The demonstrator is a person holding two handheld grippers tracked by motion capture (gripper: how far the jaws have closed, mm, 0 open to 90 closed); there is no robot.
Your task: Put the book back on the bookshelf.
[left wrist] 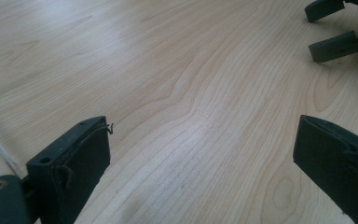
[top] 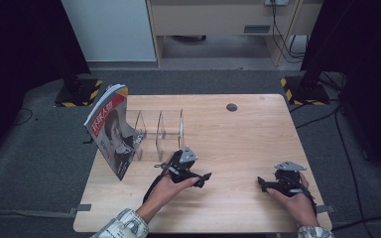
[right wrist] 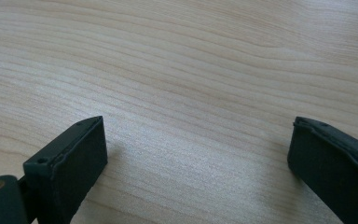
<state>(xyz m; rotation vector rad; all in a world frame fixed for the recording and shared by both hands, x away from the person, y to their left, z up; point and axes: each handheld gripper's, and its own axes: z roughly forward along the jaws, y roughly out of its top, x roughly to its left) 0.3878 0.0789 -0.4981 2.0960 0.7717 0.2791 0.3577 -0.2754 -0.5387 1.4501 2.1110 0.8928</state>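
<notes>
A: High view first. What's on the desk?

B: A light wooden top. At its far left a magazine stands on edge, tilted, its cover turned toward the near side, leaning at the left end of a clear acrylic rack with upright dividers. The slots to the right of the magazine look empty. A small dark round spot sits near the far edge, well apart from the rack.

A: And the hands?

B: The left hand holds the left hand-held gripper near the middle of the desk, just in front of the rack, its tips aimed to the right. The right hand holds the right hand-held gripper near the front right corner, its tips aimed left. The two are apart, with bare wood between them.

A: Are the jaws apart or together?

B: Apart on both. In the left gripper view the left hand-held gripper has its two black jaws spread wide over bare wood grain, nothing between them; the other gripper's tips show at the upper right, also separated. In the right gripper view the right hand-held gripper is likewise spread wide, low over the desk, gripping nothing.

A: Anything touching the magazine?

B: Neither hand-held gripper is; both are well clear of it.
</notes>
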